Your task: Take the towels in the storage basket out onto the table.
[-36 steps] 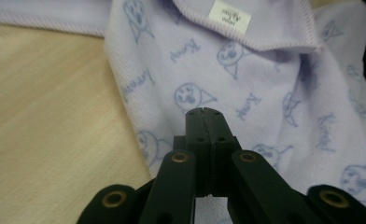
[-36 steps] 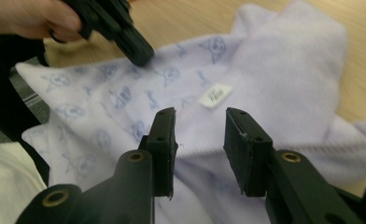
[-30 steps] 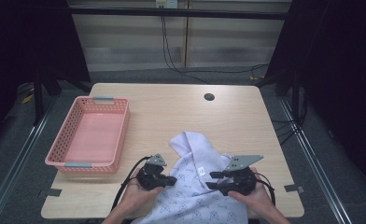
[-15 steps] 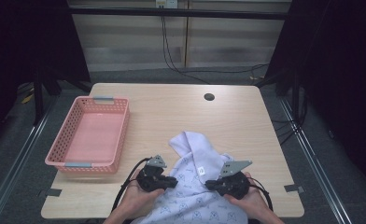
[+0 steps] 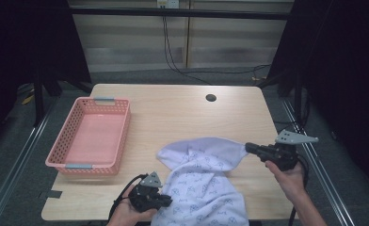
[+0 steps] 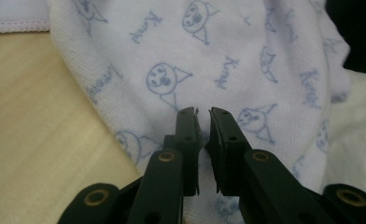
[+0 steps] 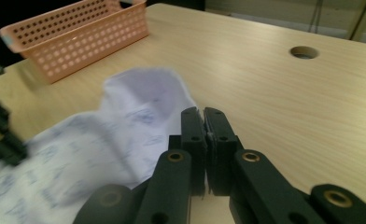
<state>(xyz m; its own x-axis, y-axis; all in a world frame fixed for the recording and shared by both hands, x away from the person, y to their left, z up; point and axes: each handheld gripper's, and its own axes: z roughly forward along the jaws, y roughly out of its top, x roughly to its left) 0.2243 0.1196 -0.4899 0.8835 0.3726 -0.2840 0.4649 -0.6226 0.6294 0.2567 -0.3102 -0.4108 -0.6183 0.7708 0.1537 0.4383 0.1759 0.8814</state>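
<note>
A white towel (image 5: 201,174) with blue cartoon print lies crumpled at the table's front middle and hangs over the near edge. My right gripper (image 5: 249,148) is shut on a corner of it and holds that corner out to the right, a little above the wood. In the right gripper view the jaws (image 7: 203,112) pinch a thin bit of cloth, and the towel (image 7: 125,135) trails off to the left. My left gripper (image 5: 167,201) grips the towel's left edge at the front. In its own view the gripper (image 6: 202,112) shows a narrow slit between its jaws over the printed towel (image 6: 209,56).
A pink perforated basket (image 5: 62,134) stands empty on the table's left side; it also shows in the right gripper view as a basket (image 7: 78,42) at the far left. A round cable hole (image 5: 211,98) sits near the far edge. Bare wood (image 5: 173,117) lies between the basket and the towel.
My right gripper has closed on the towel's corner and swung out to the right and upward, drawing the cloth with it. The left gripper has shifted slightly left along the front edge.
</note>
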